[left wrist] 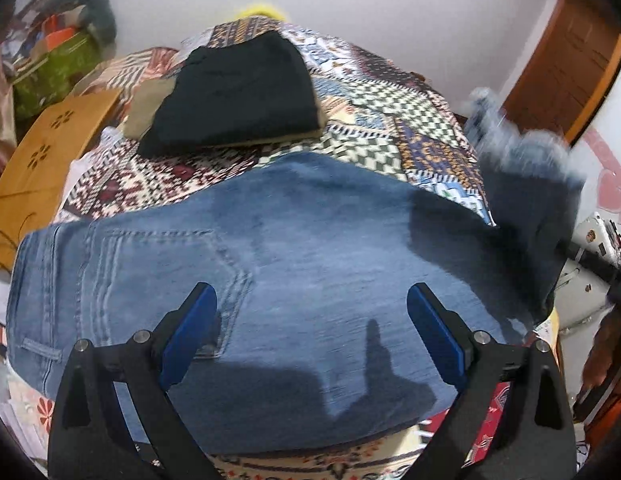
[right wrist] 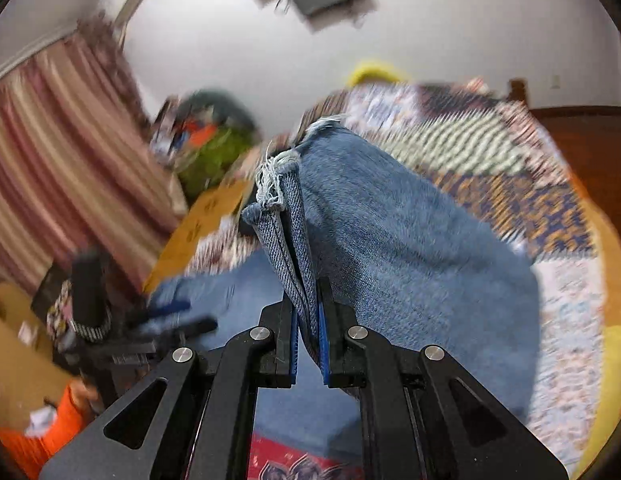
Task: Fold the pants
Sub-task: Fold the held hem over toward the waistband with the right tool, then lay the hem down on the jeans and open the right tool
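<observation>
Blue jeans (left wrist: 302, 248) lie on the patterned bedspread (left wrist: 390, 120), waist and back pocket to the left. My left gripper (left wrist: 310, 300) hovers open just above the seat, with nothing between its blue pads. At the right, the frayed leg end (left wrist: 522, 160) is lifted off the bed and blurred. In the right wrist view my right gripper (right wrist: 308, 300) is shut on that leg's hem (right wrist: 286, 216), and the denim (right wrist: 410, 260) hangs down to its right. The left gripper (right wrist: 170, 320) shows blurred at the lower left, above an orange sleeve (right wrist: 50, 432).
A folded black garment (left wrist: 238, 92) lies on a tan one at the far side of the bed. A wooden board (left wrist: 42, 160) and a green bag (left wrist: 50, 72) stand at the left. There is a brown door (left wrist: 570, 60) at the right and a striped curtain (right wrist: 62, 160) at the left.
</observation>
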{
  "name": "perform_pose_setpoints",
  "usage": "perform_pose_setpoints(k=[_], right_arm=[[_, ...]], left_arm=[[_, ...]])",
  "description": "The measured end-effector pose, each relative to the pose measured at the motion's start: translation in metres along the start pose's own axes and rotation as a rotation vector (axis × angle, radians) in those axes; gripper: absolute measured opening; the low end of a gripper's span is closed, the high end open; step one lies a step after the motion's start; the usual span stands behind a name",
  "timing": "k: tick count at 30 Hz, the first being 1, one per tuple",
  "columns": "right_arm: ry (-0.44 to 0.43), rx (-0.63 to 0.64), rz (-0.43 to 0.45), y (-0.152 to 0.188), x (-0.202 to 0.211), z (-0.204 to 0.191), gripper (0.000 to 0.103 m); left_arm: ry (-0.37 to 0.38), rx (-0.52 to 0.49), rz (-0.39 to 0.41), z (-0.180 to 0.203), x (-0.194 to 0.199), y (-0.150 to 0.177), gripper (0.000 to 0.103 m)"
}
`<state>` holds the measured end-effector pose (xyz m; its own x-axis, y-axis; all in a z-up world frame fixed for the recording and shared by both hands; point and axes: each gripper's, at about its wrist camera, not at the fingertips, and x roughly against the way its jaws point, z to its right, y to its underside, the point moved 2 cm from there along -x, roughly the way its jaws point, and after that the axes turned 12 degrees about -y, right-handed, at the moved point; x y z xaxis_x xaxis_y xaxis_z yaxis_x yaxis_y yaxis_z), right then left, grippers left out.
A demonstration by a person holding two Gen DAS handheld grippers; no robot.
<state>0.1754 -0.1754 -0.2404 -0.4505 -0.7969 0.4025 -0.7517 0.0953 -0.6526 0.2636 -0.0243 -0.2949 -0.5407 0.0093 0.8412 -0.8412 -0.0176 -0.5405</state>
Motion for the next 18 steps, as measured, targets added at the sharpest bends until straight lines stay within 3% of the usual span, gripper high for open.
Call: perform_pose_setpoints(k=[7, 13, 18], right_arm=[[-0.015, 0.030, -0.248, 0.048, -0.055, 0.004, 0.009], [-0.034, -0.018, -0.276, 0.044, -0.055, 0.007, 0.015], [-0.061, -0.022, -0.282, 0.046, -0.043, -0.003, 0.032]], left_arm=[[-0.031, -0.023, 0.007, 0.003, 0.004, 0.002, 0.097], [-0.041, -0.077, 0.034, 0.022, 0.013, -0.004, 0.097], [-0.030, -0.099, 0.081, 0.038, 0.029, -0.014, 0.097]])
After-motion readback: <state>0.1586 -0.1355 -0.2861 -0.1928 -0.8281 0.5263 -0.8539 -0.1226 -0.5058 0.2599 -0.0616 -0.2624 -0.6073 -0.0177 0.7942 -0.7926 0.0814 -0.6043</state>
